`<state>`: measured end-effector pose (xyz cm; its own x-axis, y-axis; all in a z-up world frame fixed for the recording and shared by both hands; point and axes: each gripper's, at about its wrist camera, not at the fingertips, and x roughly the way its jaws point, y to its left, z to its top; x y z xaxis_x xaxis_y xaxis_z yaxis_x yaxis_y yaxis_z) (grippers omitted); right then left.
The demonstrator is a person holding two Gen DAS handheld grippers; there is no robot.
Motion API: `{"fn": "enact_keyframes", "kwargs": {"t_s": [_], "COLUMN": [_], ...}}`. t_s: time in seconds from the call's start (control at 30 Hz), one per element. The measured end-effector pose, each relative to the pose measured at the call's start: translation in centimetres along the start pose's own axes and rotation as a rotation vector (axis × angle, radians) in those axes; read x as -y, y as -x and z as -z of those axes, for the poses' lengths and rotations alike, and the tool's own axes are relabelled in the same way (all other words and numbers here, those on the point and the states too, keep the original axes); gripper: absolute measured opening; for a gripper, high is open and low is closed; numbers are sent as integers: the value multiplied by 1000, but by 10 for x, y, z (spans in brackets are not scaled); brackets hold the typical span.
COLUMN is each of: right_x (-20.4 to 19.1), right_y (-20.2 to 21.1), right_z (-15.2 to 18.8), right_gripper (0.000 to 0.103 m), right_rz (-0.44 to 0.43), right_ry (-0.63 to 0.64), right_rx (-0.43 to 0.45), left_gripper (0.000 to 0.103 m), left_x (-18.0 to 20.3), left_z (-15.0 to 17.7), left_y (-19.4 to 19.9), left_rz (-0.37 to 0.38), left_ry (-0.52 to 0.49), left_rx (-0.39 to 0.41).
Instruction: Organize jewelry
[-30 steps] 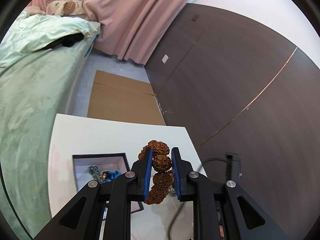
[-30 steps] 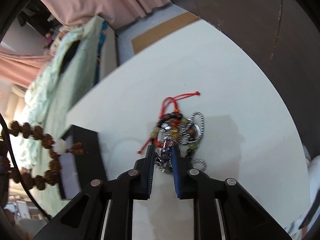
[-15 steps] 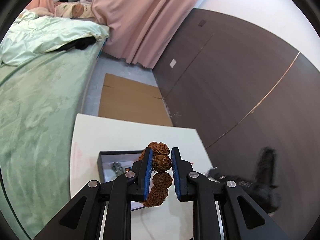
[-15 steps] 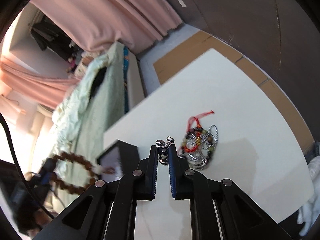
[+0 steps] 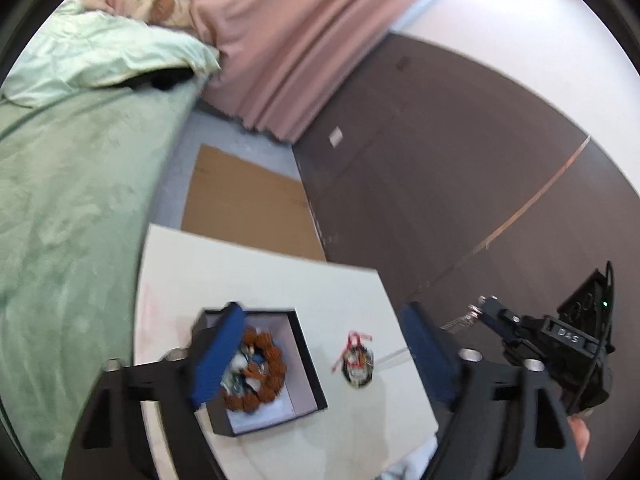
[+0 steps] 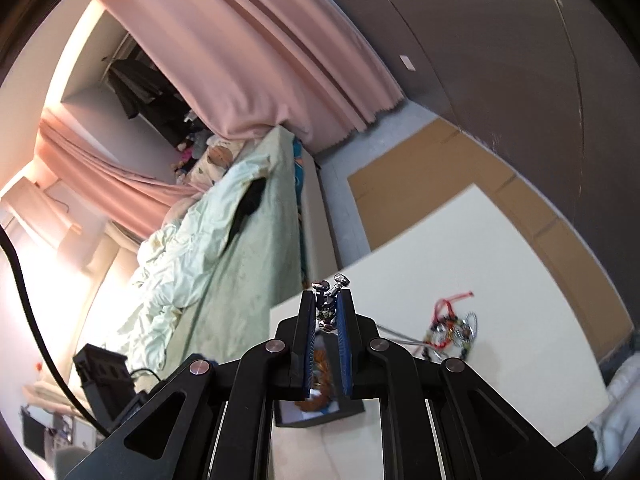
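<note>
Right now your left gripper (image 5: 320, 354) is opening, nothing between the pads; the brown bead bracelet (image 5: 258, 372) lies in the black box (image 5: 306, 354) on the white table (image 5: 248, 276). Your right gripper (image 6: 325, 318) is clamped on a small silver piece (image 6: 328, 300) above the table, with the red-corded jewelry pile (image 5: 358, 364) just beside the box.

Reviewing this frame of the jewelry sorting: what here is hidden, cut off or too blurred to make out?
- Left wrist view: the black box's smaller contents under the brown bead bracelet are blurred and partly hidden by the left gripper's opening jaws.
- Right wrist view: the box is mostly hidden behind the right gripper.
- Both views: the jewelry pile on the table is too small and blurred to count pieces.
- The silver piece in the right gripper: type unclear.
</note>
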<state>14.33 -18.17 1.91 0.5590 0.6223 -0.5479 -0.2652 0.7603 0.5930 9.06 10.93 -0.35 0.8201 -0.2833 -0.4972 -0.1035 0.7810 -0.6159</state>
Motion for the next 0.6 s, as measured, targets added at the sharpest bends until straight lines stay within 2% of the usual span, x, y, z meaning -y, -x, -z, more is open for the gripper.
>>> {"fn": "enact_keyframes", "kwargs": {"t_s": [0.23, 0.43, 0.53, 0.6], "right_x": [-48, -95, -117, -131], "right_y": [38, 64, 74, 78], "right_z": [-26, -47, -54, -56], "right_gripper": [12, 12, 12, 12], "right_rz": [6, -6, -21, -36], "right_ry": [69, 137, 165, 183], "right_rx": [102, 160, 187, 193], "left_gripper": [86, 86, 95, 98], "left_x": [-16, -20, -22, -24], "left_z": [-9, -16, -19, -21], "left_y": [18, 34, 42, 49], "left_rz": [15, 26, 35, 38], "left_ry": [76, 80, 88, 95], "left_rx": [33, 72, 97, 122]}}
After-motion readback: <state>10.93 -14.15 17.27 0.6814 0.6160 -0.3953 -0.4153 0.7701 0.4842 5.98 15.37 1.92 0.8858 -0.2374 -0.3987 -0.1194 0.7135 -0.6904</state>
